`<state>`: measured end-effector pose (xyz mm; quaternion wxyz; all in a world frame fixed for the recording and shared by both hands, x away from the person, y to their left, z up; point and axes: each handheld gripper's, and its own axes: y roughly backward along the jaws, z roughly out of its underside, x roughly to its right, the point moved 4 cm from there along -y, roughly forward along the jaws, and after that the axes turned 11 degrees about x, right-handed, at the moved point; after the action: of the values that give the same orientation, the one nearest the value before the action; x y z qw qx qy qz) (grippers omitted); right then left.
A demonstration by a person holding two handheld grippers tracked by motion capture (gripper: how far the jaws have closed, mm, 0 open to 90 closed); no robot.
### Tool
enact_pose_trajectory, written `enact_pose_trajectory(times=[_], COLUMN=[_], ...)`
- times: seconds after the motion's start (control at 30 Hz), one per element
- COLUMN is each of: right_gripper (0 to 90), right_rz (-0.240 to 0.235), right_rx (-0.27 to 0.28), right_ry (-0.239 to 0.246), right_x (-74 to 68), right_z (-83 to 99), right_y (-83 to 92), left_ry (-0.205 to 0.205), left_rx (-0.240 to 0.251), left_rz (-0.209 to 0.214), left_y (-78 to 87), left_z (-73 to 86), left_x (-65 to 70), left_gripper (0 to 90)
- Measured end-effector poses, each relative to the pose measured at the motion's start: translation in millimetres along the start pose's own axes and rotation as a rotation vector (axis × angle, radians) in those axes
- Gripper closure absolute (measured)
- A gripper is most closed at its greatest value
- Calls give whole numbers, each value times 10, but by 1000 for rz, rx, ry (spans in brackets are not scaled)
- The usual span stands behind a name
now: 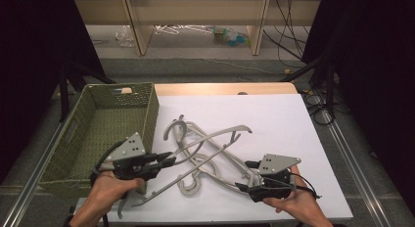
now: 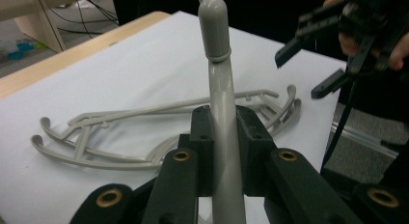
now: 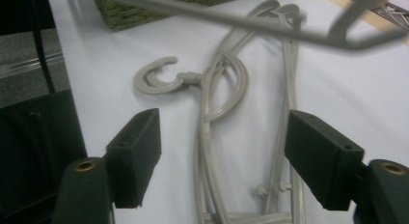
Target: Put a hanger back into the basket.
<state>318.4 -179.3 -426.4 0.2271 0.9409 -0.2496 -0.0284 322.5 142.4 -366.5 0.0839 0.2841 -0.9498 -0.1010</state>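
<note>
In the high view the left gripper sits at the table's near left, clenched on a grey hanger whose long arm runs up and to the right over the white sheet; that hanger's near end is partly covered by the left hand, so where it ends is hard to make out. More grey hangers lie tangled under and beside it in the middle of the sheet, overlapping so that single outlines are hard to separate. The right gripper is at the near right with its jaws spread, beside the tangle's right end, nothing pinched between them. A green woven basket stands at the table's left edge; the part of its inside that shows holds nothing, and the left gripper covers its near right corner. In the left gripper view the held hanger rises straight away from the camera between the two pads, which press on its neck; its top runs out of frame. The pile of hangers lies flat behind it, and the right gripper hangs in the upper right, partly cut off. In the right gripper view the jaws stand wide apart above a lying hanger, its hook curling left; a blurred hanger bar crosses the top, and the basket's corner shows behind it.
</note>
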Motion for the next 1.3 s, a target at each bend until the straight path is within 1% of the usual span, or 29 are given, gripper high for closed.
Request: enact_pose_trajectory(times=[0.07, 0.1, 0.13, 0.17, 0.23, 0.27, 0.33, 0.37, 0.4, 0.43, 0.47, 0.5, 0.53, 0.57, 0.6, 0.63, 0.67, 0.73, 0.77, 0.83, 0.87, 0.93, 1.0, 1.03, 1.07, 1.1, 1.17, 1.23, 1.3], right_gripper=[288, 281, 279, 279, 279, 279, 279, 279, 279, 279, 280, 284, 286, 286, 286, 286, 285, 285, 285, 285, 286, 285, 286, 286, 286, 286, 286, 286, 286], right_rz=[6, 12, 11, 11, 9, 9, -1, -3, -3, -7, -7, -12, -13, -13, -13, -14, -15, -15, -15, -11, -11, -12, -17, -15, -15, -17, -16, -16, -25], right_rx=[2, 3, 4, 4, -4, -4, -4, -8, -8, -8, -9, -15, -18, -17, -17, -19, -17, -20, -20, -19, -20, -20, -25, -28, -28, -29, -34, -30, -42], right_ry=[-6, -13, -17, -17, -23, -23, -18, -16, -16, -15, -14, -16, -16, -19, -19, -21, -21, -20, -20, -19, -20, -23, -24, -25, -25, -26, -33, -32, -30], right_x=[10, 27, 30, 30, 22, 22, 7, -2, -2, -2, -1, 2, 3, 4, 4, 4, 4, 6, 6, 12, 13, 15, 17, 16, 16, 16, 19, 17, 14], right_z=[17, 40, 48, 48, 55, 55, 59, 66, 66, 68, 71, 85, 88, 91, 91, 92, 93, 95, 95, 92, 93, 96, 106, 114, 114, 119, 130, 137, 141], right_y=[-5, -11, -17, -17, -20, -20, -31, -40, -40, -44, -49, -60, -60, -64, -64, -65, -67, -66, -66, -64, -63, -68, -80, -83, -83, -87, -94, -105, -110], left_ry=[0, 2, 12, 12, 26, 26, 16, 1, 1, -14, -18, -33, -53, -54, -54, -77, -78, -61, -61, -46, -39, -40, -39, -37, -37, -32, -41, -38, -46], left_rx=[8, 32, 43, 43, 65, 65, 50, 40, 40, 36, 34, 24, 27, 22, 22, 25, 25, 27, 27, 27, 23, 5, -2, -7, -7, -9, -23, -26, -40], left_rz=[-9, -15, -23, -23, -42, -42, -61, -77, -77, -90, -117, -161, -188, -215, -215, -261, -274, -309, -309, -332, -342, -372, -388, -392, -392, -402, -415, -416, -421], left_y=[41, 119, 159, 159, 272, 272, 353, 419, 419, 465, 520, 603, 647, 696, 696, 785, 832, 921, 921, 1003, 1026, 1097, 1134, 1150, 1150, 1163, 1191, 1197, 1209], left_z=[-40, -126, -168, -168, -298, -298, -381, -444, -444, -481, -520, -573, -603, -621, -621, -648, -650, -630, -630, -586, -567, -493, -444, -419, -419, -393, -321, -297, -228], left_x=[-21, -60, -81, -81, -143, -143, -193, -245, -245, -285, -339, -443, -524, -596, -596, -758, -839, -987, -987, -1143, -1189, -1373, -1482, -1532, -1532, -1575, -1688, -1723, -1813], left_gripper=[788, 788, 788, 788, 788, 788, 788, 788, 788, 788, 788, 788, 788, 788, 788, 788, 788, 788, 788, 789, 789, 789, 789, 788, 788, 788, 788, 789, 789])
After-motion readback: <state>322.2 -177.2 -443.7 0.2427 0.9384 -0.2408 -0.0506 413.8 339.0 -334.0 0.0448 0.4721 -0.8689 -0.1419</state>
